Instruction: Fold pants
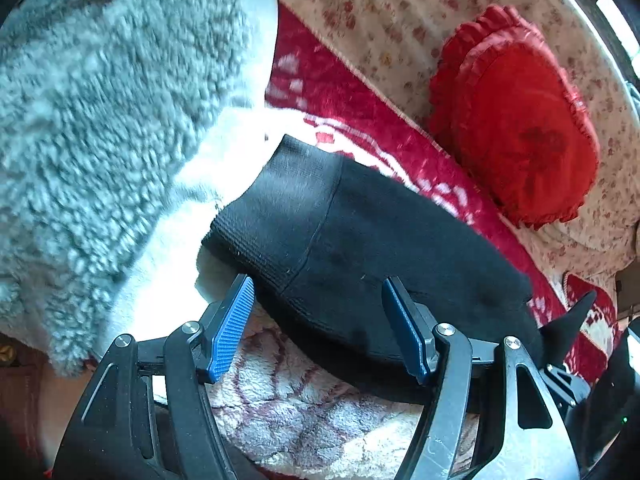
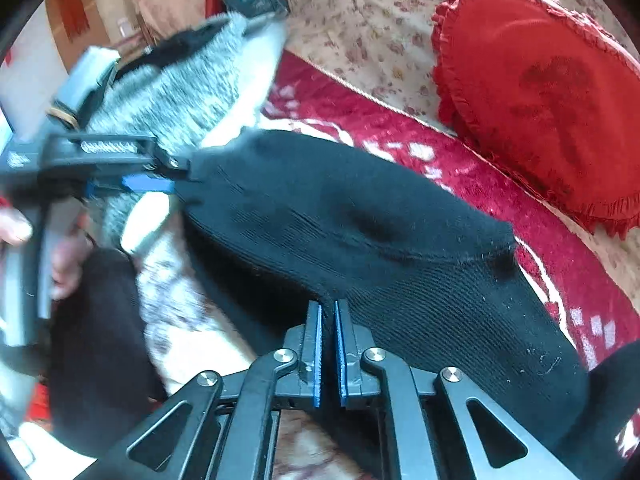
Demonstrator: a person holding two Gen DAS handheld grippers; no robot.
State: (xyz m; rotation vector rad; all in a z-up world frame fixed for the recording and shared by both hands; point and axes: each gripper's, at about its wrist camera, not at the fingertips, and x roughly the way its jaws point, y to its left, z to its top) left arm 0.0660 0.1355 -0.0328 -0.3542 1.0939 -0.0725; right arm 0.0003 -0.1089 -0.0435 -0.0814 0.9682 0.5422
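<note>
Red patterned blanket [image 2: 460,160] covers the bed, with one red ruffled cushion [image 2: 540,92] beyond. One pair of black pants [image 2: 340,216] lies across it, right under my tools. My right gripper [image 2: 328,320] is pinched tight on a fold of the knit. My left gripper [image 1: 318,308] stands wide, its pads straddling the pants' edge without pressing.

A bed or sofa, which one is unclear, covered by a cream floral sheet [image 1: 384,12] carries everything. A red patterned blanket [image 1: 332,92] lies on that sheet. The red heart-shaped ruffled cushion [image 1: 516,120] rests on the sheet just beside the blanket's edge. The black knit pants [image 2: 360,216] lie across the blanket.
</note>
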